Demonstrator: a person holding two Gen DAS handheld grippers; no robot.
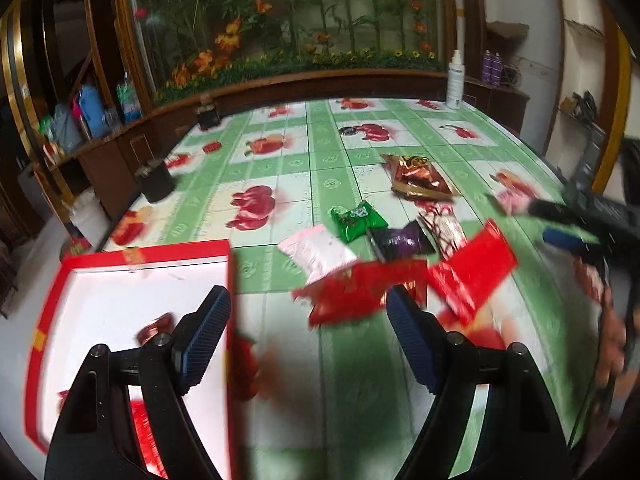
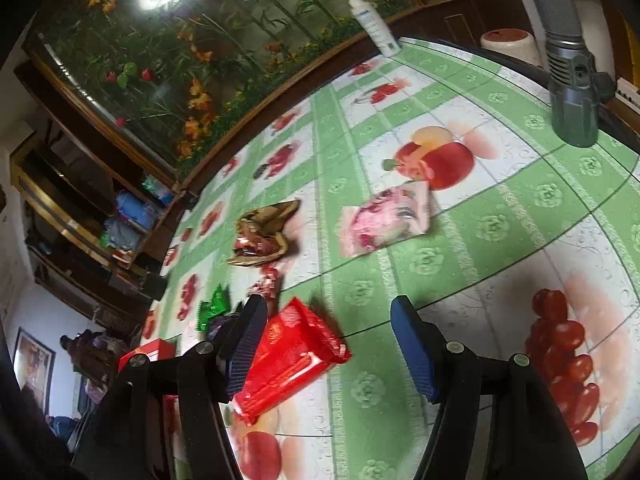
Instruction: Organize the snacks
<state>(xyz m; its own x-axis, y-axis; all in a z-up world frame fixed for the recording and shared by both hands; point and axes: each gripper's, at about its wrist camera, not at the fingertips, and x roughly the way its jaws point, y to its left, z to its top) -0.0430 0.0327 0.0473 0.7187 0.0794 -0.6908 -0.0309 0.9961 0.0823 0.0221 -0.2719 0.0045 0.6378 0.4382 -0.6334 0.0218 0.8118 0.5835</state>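
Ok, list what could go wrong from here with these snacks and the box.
1. The left gripper, open, straddles the red box wall; a low sweep could shove the box.
2. The red packet lies against the right gripper's left finger, so closing may push it aside rather than pinch it.
3. Snacks crowd around the purple packet; one grab may drag neighbours.

No lettering on the snack packets is legible.
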